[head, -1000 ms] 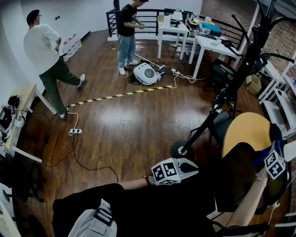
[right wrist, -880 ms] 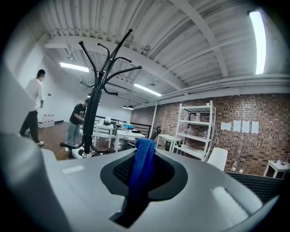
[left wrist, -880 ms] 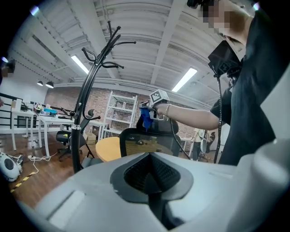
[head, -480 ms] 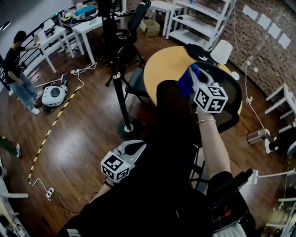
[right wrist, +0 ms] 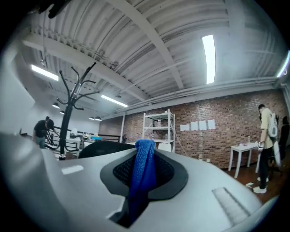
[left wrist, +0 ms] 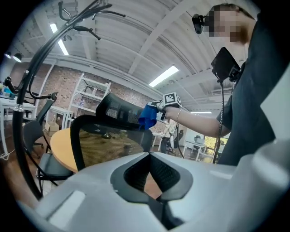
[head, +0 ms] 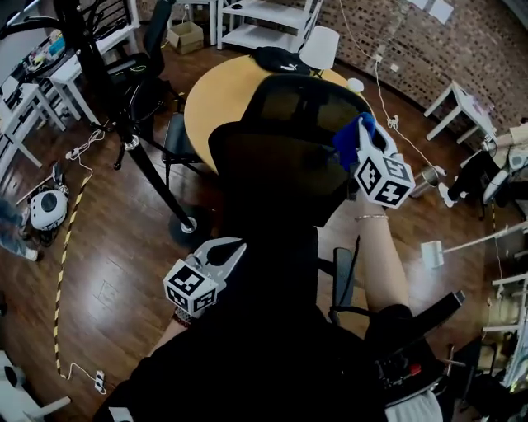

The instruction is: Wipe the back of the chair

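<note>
The black office chair's mesh back (head: 301, 111) and headrest (head: 264, 165) fill the middle of the head view. My right gripper (head: 360, 142) is shut on a blue cloth (head: 350, 142), which lies against the right edge of the mesh back. The right gripper view has the cloth (right wrist: 142, 176) hanging between the jaws. The left gripper view looks across the mesh back (left wrist: 104, 145) to the cloth (left wrist: 147, 117) and the right gripper (left wrist: 158, 106). My left gripper (head: 238, 246) is shut and empty, low at the chair's left, apart from it.
A round yellow table (head: 214, 91) stands just beyond the chair, with a black bag (head: 276, 58) on it. A black coat stand (head: 124, 107) and a dark chair (head: 177, 136) are to the left. White shelving (head: 264, 16) is behind, and a small white table (head: 462, 107) is right.
The head view has swung from the open room onto the chair. My right gripper with the cloth now sits at the mesh back's right edge. The left gripper stays low and shut.
</note>
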Tool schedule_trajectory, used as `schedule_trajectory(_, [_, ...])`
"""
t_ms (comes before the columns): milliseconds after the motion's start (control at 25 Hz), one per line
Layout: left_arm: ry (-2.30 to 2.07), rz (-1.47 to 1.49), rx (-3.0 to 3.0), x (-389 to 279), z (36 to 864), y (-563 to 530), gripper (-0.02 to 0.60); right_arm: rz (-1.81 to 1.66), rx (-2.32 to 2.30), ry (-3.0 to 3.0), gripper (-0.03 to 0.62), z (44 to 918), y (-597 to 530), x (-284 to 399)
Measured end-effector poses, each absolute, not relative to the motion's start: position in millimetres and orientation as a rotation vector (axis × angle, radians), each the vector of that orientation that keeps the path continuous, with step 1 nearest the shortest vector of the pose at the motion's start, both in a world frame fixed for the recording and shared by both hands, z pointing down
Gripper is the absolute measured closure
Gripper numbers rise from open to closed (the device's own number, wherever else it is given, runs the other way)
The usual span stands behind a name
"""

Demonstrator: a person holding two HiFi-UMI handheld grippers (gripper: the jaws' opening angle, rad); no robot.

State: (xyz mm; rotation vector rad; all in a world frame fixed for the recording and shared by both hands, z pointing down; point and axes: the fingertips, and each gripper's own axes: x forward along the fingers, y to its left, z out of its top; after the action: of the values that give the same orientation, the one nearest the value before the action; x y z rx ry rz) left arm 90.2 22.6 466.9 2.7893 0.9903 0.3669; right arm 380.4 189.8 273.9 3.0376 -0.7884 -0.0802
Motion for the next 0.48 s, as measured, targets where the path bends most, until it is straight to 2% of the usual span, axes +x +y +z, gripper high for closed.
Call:
schedule_trajectory(200, [1.022, 0.347, 2.773, 103.8, 465.9, 21.2, 0.575, 0.078, 2.938, -0.553, 0.557, 293.2, 215.7, 411.0])
schedule_trajectory(480, [0.888, 0.344, 2.788, 95.9, 464.1, -7.5, 0.575, 0.123, 2.789, -0.382, 0.557, 305.6, 177.4, 440.0])
